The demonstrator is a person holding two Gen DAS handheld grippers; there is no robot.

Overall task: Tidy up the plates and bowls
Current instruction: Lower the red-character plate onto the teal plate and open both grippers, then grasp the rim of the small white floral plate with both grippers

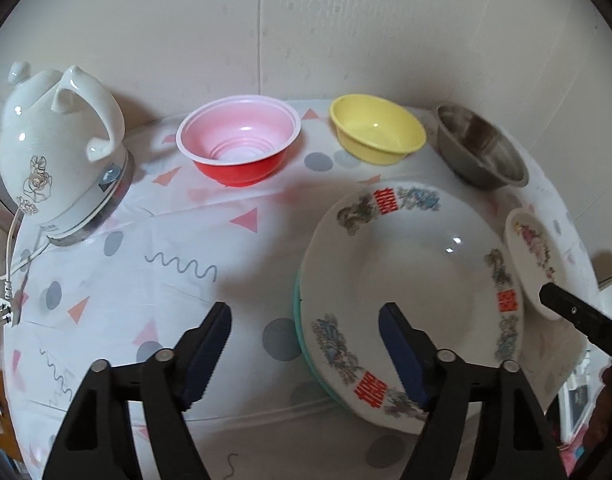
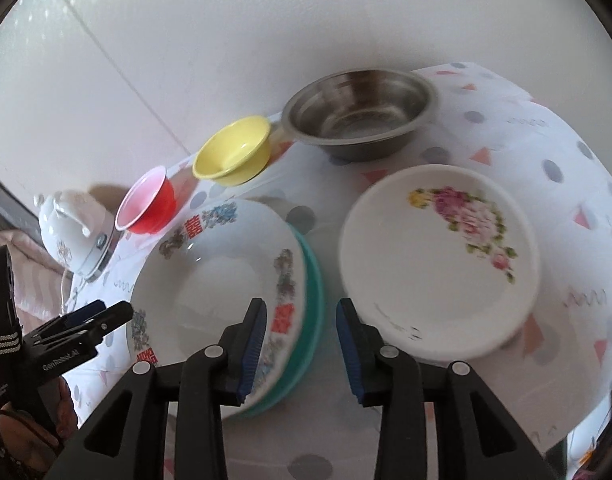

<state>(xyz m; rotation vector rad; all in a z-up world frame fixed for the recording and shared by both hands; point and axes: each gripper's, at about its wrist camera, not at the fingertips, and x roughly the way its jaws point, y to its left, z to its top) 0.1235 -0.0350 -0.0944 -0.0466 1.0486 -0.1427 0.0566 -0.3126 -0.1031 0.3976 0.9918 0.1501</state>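
**Plates stacked and set side by side, both grippers empty above them**

From the left wrist camera we see our left gripper (image 1: 305, 334) with its jaws spread wide and nothing between them. The white plate with red characters (image 1: 410, 280) lies partly between the jaws and beyond the right-hand one, its near rim passing under the right-hand blue pad (image 1: 402, 356); no pad touches it. It sits on a green plate (image 1: 302, 340), of which only a thin edge peeks out toward the gap between the jaws. Just past the right-hand jaw, further out, the floral plate (image 1: 534, 248) stands close beside the stack, and the tip of our right gripper (image 1: 562, 304) reaches in over its near edge. Far ahead of the jaws, a red bowl (image 1: 238, 144), a yellow bowl (image 1: 376, 128) and a steel bowl (image 1: 482, 148) line up along the wall. A white kettle (image 1: 54, 152) stands well off beyond the left-hand jaw, on the patterned tablecloth (image 1: 146, 240).

From the right wrist camera, our right gripper (image 2: 300, 344) holds its jaws narrowly apart, empty. The stacked plates lie beyond the left-hand jaw, the green edge (image 2: 312, 300) showing in the gap. The floral plate (image 2: 438, 260) rests just beyond the right-hand jaw, untouched. Ahead stand the steel bowl (image 2: 358, 116), yellow bowl (image 2: 234, 152) and red bowl (image 2: 148, 204). Our left gripper (image 2: 94, 316) shows at the far left.
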